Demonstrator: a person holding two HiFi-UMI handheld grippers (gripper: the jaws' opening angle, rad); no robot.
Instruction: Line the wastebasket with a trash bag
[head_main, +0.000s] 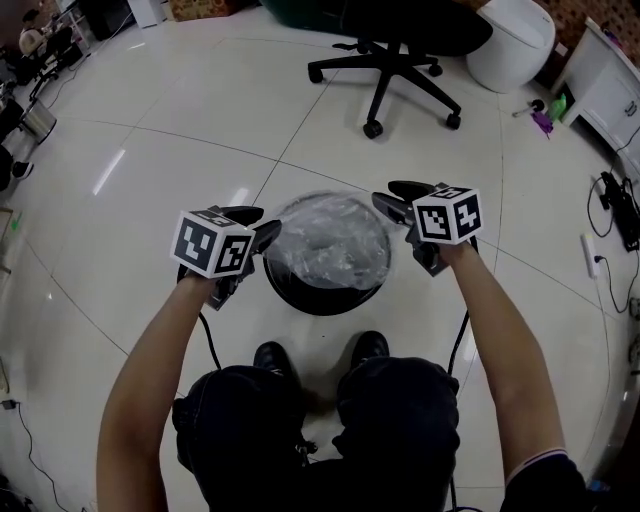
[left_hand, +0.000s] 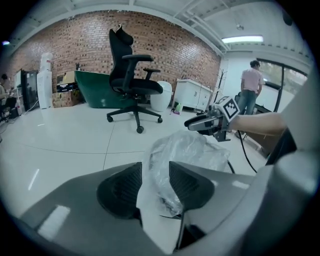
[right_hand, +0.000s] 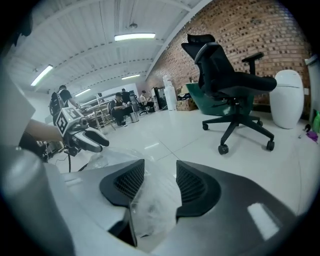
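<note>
Looking like the let-go step: left tongs (head_main: 262, 228) and right tongs (head_main: 392, 198) gape wide beside the wastebasket (head_main: 325, 300), bag (head_main: 330, 240) draped over it, next probably smoothing its edge down.

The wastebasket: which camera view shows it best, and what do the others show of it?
The head view: the wastebasket shows from above, round black rim with the clear trash bag over its mouth. Both gripper views show mainly bag plastic between open jaws, little or nothing of the basket.

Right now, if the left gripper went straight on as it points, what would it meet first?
Most likely the clear trash bag bunched just ahead of the left gripper, over the wastebasket; depth unclear.
</note>
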